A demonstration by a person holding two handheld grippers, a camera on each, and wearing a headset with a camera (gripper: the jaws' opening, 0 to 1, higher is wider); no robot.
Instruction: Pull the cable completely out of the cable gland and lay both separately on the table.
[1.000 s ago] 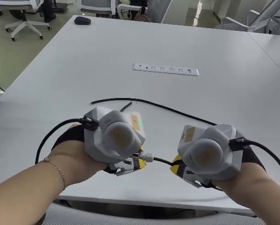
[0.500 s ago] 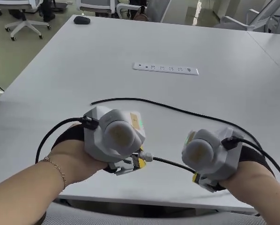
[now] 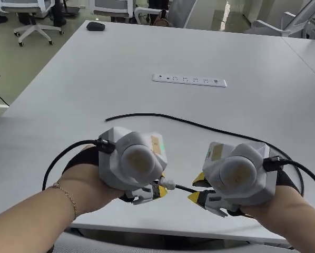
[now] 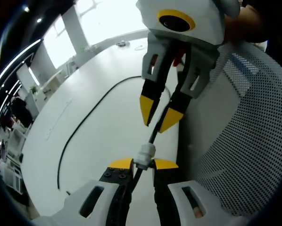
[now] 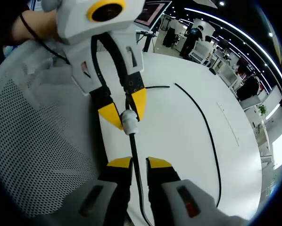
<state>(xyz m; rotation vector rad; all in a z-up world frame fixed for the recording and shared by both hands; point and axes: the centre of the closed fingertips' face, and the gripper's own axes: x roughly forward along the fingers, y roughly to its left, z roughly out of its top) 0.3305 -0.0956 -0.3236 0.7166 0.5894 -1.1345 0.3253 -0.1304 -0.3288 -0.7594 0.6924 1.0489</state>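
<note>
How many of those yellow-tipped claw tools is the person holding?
2. The left gripper, by the near edge of the table, clamps the white cable gland; the right gripper faces it, jaws open around the black cable.

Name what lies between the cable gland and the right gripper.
A short stretch of black cable runs from the cable gland to the right gripper, seen in the left gripper view.

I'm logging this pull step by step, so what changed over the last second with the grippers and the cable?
The right gripper, which half a second ago had drawn away to the right along the cable, has come back close to the cable gland. Its jaws now stand open around the cable. The left gripper stays shut on the cable gland, in about the same place.
</note>
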